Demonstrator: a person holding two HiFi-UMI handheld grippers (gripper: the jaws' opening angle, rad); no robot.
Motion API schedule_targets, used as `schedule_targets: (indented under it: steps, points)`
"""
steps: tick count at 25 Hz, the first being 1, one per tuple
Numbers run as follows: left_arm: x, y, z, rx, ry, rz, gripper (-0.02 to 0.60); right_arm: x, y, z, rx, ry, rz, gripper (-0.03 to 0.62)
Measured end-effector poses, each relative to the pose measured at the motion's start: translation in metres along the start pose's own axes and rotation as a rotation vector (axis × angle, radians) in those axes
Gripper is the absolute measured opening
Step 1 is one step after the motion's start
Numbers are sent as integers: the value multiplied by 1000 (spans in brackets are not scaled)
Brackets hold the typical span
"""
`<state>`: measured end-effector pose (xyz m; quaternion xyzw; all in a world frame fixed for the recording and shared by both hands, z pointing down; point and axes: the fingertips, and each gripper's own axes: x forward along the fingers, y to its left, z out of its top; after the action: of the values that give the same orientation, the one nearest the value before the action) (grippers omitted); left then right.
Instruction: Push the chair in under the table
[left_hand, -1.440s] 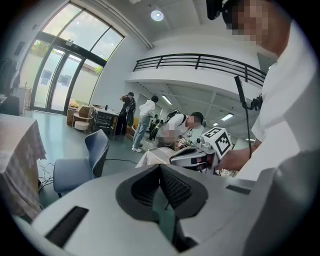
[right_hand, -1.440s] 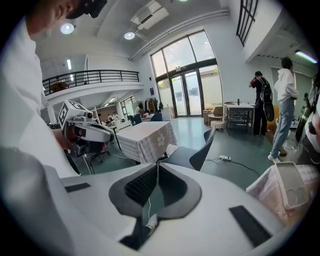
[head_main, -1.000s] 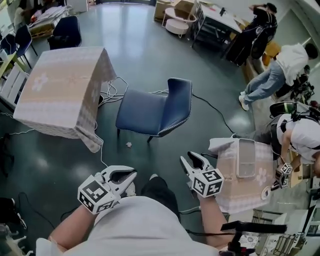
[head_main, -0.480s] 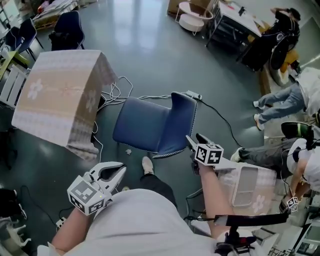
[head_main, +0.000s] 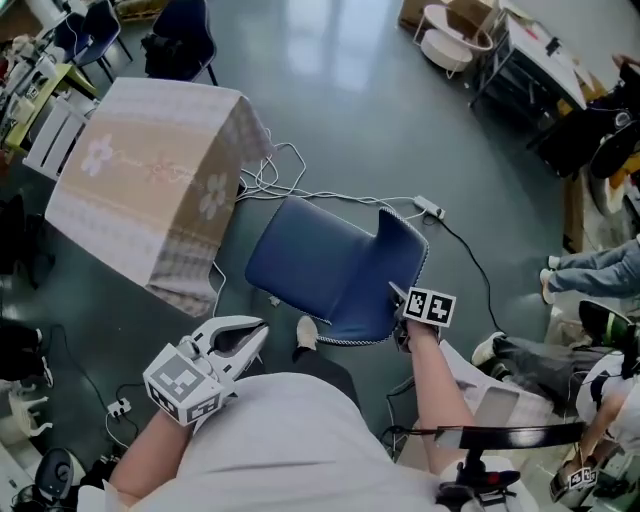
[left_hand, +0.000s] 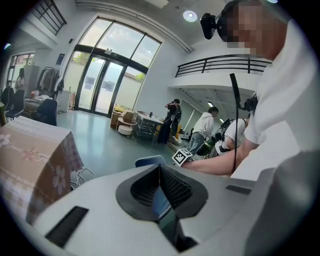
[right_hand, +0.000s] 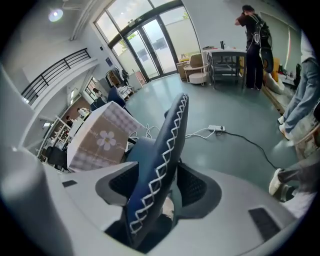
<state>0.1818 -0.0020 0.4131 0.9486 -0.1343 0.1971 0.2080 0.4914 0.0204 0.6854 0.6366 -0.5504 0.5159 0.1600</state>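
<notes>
A blue chair (head_main: 320, 265) stands on the grey floor, its seat facing the table (head_main: 140, 190) draped in a beige flowered cloth at the upper left. My right gripper (head_main: 398, 300) is at the top edge of the backrest (head_main: 402, 255). In the right gripper view the stitched backrest edge (right_hand: 167, 145) runs between the jaws of the right gripper (right_hand: 160, 185), which are opening; the right pad stands off it. The cloth-covered table (right_hand: 102, 140) shows beyond. My left gripper (head_main: 262, 332) hangs short of the chair, shut and empty; past the left gripper (left_hand: 160, 170) the chair (left_hand: 150, 161) peeks out.
White cables (head_main: 300, 185) and a power strip (head_main: 428, 207) lie on the floor between chair and table. My shoe (head_main: 307, 335) is just before the seat. A second cloth-covered table (head_main: 490, 400) sits at the lower right, other people (head_main: 600, 270) at the right, a dark chair (head_main: 185, 35) far back.
My right gripper went forward and down onto the chair's backrest edge and its jaws spread. The chair now lies much nearer in the head view. The left gripper came forward too, still shut.
</notes>
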Motion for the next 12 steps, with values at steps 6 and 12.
schedule_targets:
  steps: [6,12]
  points:
    - [-3,36,8,-23,-18,32,11,12,1,0,57,56,-44,141]
    - [-15,67,8,-64,-31,56,11,14,5,4,166,34,-55,84]
